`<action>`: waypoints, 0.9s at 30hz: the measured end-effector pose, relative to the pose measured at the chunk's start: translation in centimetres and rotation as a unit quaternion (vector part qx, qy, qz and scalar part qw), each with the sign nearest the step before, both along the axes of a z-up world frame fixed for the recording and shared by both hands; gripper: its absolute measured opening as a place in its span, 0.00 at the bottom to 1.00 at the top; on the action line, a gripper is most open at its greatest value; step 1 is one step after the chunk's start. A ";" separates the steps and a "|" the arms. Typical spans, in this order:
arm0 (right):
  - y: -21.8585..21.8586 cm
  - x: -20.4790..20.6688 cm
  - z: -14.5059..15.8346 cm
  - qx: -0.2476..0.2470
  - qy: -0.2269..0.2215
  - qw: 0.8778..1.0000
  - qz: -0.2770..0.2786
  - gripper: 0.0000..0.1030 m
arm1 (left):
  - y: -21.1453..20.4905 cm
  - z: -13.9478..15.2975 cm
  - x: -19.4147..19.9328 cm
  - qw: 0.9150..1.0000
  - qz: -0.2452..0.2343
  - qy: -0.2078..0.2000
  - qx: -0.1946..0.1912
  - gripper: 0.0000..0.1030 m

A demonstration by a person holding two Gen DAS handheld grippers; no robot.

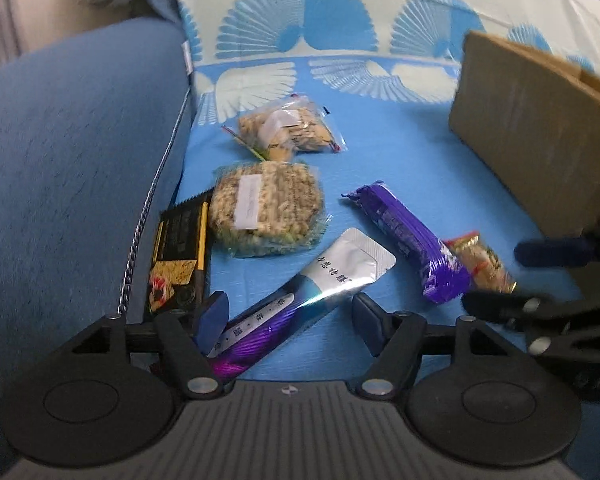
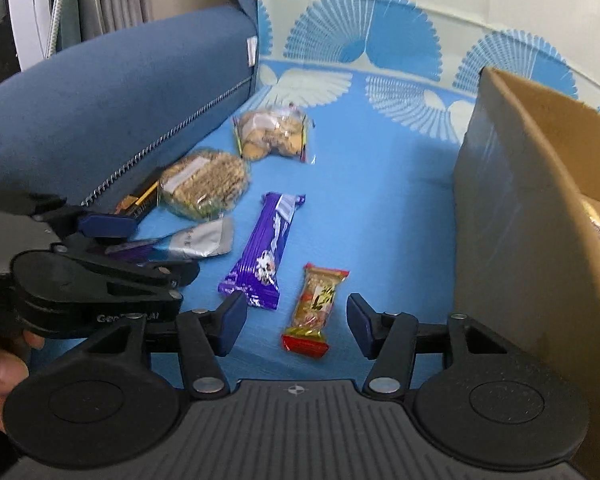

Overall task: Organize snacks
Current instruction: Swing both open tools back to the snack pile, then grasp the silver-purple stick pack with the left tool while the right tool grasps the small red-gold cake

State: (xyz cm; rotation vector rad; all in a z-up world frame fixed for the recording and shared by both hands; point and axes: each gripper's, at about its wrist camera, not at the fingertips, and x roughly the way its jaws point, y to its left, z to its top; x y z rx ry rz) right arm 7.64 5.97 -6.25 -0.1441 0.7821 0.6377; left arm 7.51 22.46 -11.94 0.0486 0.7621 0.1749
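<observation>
While lying flat on the blue sofa cover [image 2: 380, 184], just left of the cardboard box [image 2: 540, 200]: red-and-gold snack packet [image 2: 314, 308], small, crinkly film, light, likely slippery and crushable; best pinched across the middle, not the sealed ends. Silver-purple sachet [image 1: 300, 296], long, limp, glossy; better taken near its midsection. Right gripper [image 2: 296, 324] fingers apart, straddling the red packet without touching. Left gripper [image 1: 288, 320] fingers apart, one pad beside the sachet, contact unclear. Nearby: purple bar [image 2: 260, 256], two clear cracker bags.
</observation>
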 end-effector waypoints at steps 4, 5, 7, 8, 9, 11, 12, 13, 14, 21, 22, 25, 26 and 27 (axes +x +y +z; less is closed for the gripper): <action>0.4 0.5 -0.9 -0.014 0.007 1.000 -0.001 0.55 | 0.5 0.5 -0.4 1.000 0.024 -0.011 -0.010 0.45; 0.5 0.6 -1.1 -0.015 0.009 1.000 -0.001 0.54 | 0.4 0.6 -0.6 1.000 0.024 -0.015 -0.011 0.38; 0.5 0.7 -1.3 -0.015 0.011 1.000 0.000 0.43 | 0.5 1.1 -1.0 0.999 0.025 -0.028 -0.018 0.34; 0.5 0.7 -1.4 -0.014 0.009 1.000 0.001 0.34 | 0.6 1.3 -1.3 0.999 0.025 -0.037 -0.023 0.30; 0.5 0.7 -1.3 -0.015 0.006 1.000 0.001 0.25 | 0.5 1.5 -1.5 0.998 0.024 -0.044 -0.028 0.26; 0.4 0.6 -1.1 -0.011 0.002 1.000 0.001 0.20 | 0.5 2.0 -1.9 0.997 0.020 -0.061 -0.035 0.23; 0.3 0.5 -0.9 -0.007 -0.002 1.000 0.000 0.18 | 0.5 2.2 -2.1 0.997 0.017 -0.069 -0.039 0.22; 0.2 0.4 -0.7 -0.005 -0.006 1.000 -0.001 0.17 | 0.5 2.4 -2.4 0.996 0.014 -0.076 -0.044 0.21; 0.1 0.2 -0.4 -0.003 -0.012 1.000 0.000 0.15 | 0.5 2.7 -2.5 0.995 0.011 -0.081 -0.051 0.20; 0.0 -1.1 0.6 0.001 -0.029 1.000 0.009 0.14 | 0.6 3.7 -3.9 0.989 0.007 -0.084 -0.123 0.11; -0.1 -1.2 0.6 0.001 -0.028 1.000 0.009 0.14 | 0.8 3.7 -4.0 0.988 0.010 -0.081 -0.132 0.11; -0.2 -1.7 0.7 0.000 -0.027 1.000 0.010 0.14 | 0.9 3.9 -4.5 0.986 0.013 -0.073 -0.150 0.11; -0.3 -1.8 0.8 0.000 -0.028 1.000 0.010 0.14 | 0.9 4.0 -4.7 0.985 0.012 -0.073 -0.153 0.11; -0.4 -2.0 0.9 -0.001 -0.029 1.000 0.011 0.14 | 0.9 4.0 -4.9 0.985 0.010 -0.072 -0.157 0.11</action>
